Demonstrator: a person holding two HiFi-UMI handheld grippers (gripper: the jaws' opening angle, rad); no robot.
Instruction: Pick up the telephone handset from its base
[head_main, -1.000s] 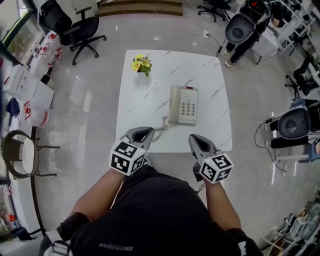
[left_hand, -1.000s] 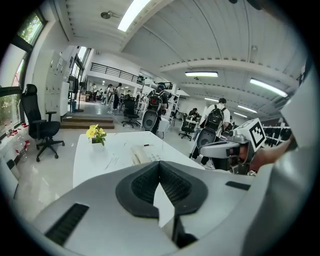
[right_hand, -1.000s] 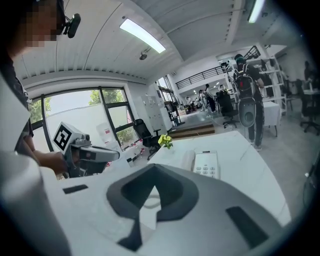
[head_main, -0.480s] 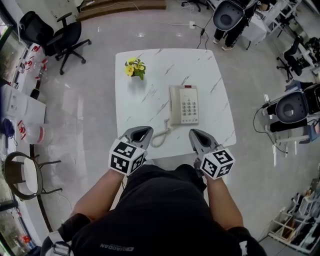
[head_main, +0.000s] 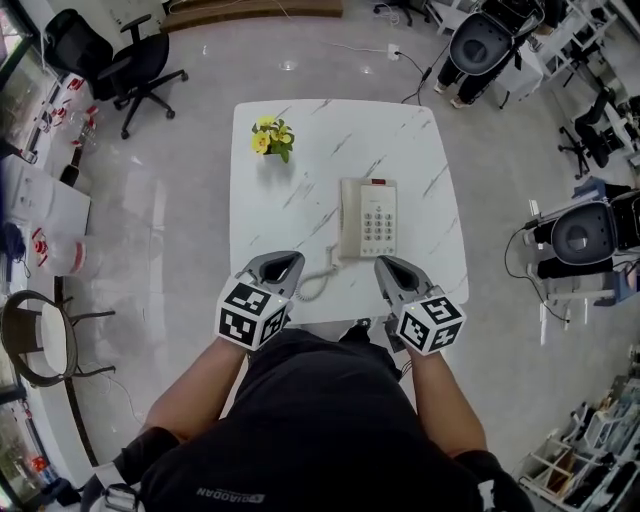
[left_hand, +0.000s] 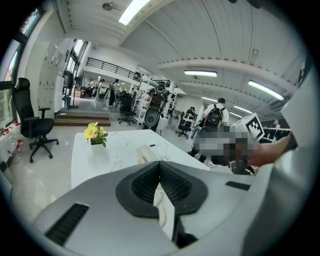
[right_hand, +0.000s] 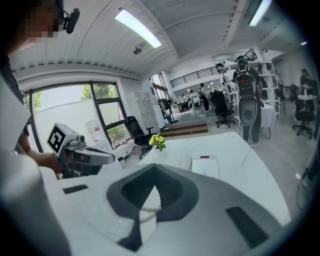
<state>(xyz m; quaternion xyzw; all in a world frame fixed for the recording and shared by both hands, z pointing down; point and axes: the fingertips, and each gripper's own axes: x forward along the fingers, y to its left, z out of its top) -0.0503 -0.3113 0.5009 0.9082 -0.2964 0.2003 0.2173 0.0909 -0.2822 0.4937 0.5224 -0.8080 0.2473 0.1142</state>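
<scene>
- A small pot of yellow flowers (head_main: 270, 135) stands at the far left of the white counter (head_main: 300, 200), well apart from everything else.
- My left gripper (head_main: 283, 258) hangs over the counter's near edge. Its jaws meet at the tips and hold nothing.
- The coiled cord (head_main: 315, 280) lies on the counter just right of those jaws. In the left gripper view it shows through the hollow behind the tips, seemingly below them and not pinched.
- The handset (head_main: 349, 218) rests in its cradle along the left side of the telephone base (head_main: 377, 218). It lies ahead of both grippers and between their lines, touched by neither.
- My right gripper (head_main: 385, 262) sits near the base's near end. Its jaws are pressed together and empty, and the telephone lies beyond their tips.
</scene>
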